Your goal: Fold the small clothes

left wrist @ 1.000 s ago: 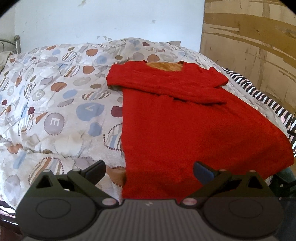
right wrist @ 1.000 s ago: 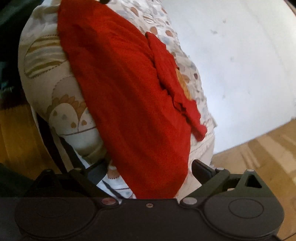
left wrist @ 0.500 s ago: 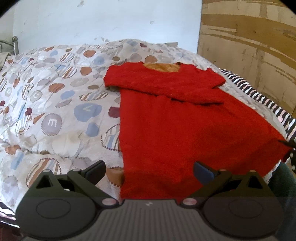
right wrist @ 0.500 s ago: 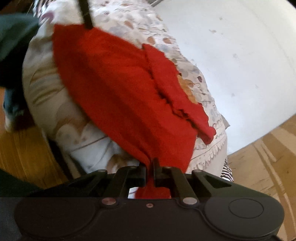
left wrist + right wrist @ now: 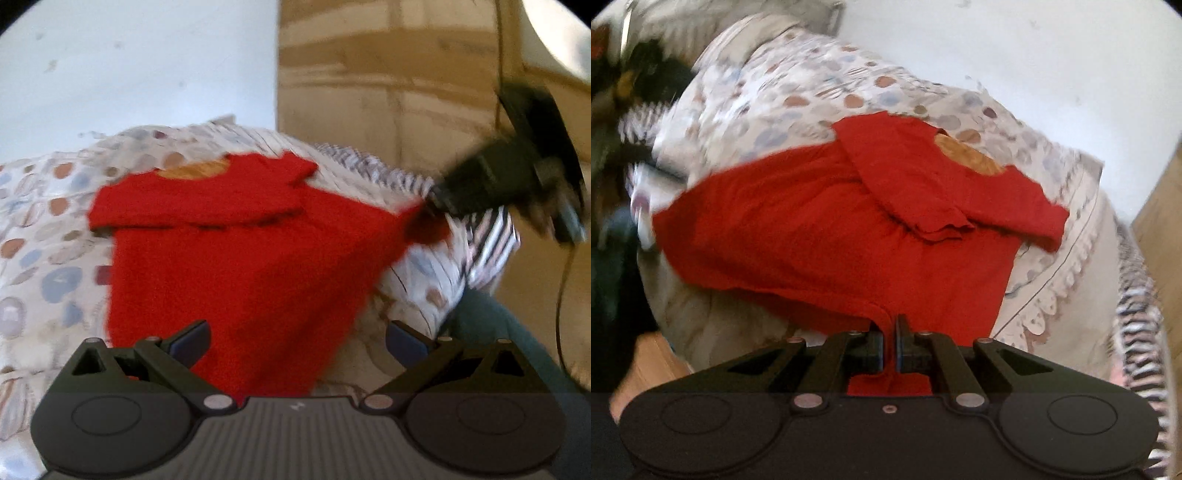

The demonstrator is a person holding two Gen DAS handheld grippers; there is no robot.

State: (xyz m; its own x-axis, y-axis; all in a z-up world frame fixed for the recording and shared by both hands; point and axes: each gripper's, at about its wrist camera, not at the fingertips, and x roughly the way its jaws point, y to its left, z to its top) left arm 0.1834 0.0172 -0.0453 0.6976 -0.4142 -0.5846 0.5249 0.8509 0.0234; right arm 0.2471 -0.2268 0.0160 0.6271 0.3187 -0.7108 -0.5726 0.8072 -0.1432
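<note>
Red top [image 5: 820, 229] on quilt [image 5: 798, 85], sleeves folded in, hem corner clenched by right gripper [image 5: 890, 345], left gripper [image 5: 297, 341] released beside hem; body unfolded.

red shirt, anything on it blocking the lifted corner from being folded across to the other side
Nothing visible lies on the red shirt except its own folded sleeves near the collar. The right gripper is shut on one bottom corner; the left gripper is open over the hem, holding nothing. The quilt beyond looks bare.

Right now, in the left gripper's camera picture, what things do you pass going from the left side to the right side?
Spotted bedspread → red garment → right gripper pinching the garment's corner → dark cable hanging at the far right.
</note>
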